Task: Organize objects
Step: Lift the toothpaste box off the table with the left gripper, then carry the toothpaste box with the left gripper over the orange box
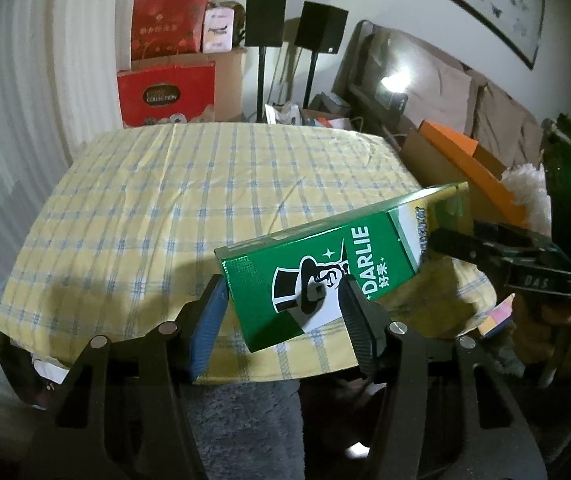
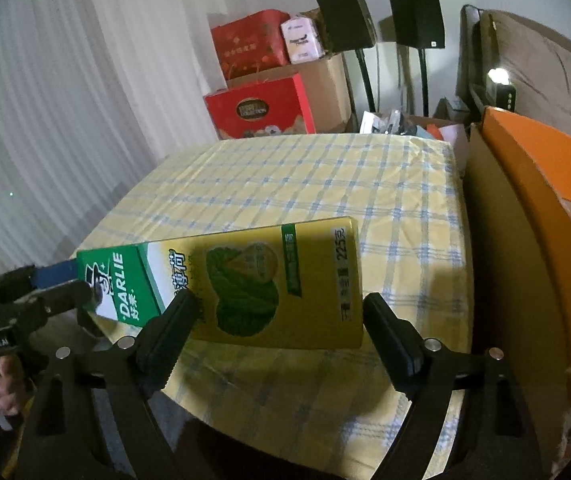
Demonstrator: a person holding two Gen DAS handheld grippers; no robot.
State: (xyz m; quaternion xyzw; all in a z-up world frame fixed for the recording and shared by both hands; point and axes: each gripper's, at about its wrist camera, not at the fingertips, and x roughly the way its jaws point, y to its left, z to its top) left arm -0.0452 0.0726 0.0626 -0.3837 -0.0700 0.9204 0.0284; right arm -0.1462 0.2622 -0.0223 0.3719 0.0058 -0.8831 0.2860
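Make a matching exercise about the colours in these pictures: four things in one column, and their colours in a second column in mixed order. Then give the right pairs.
Things:
1. toothpaste box
2. tablecloth
3. speakers on stands
4. gift box marked COLLECTION

Colours:
a. black
b. red
c. green and yellow
d. pale yellow with blue checks

Right pairs: 1-c, 2-d, 3-a, 4-b

Toothpaste box [image 1: 325,264] above table [image 1: 165,200]
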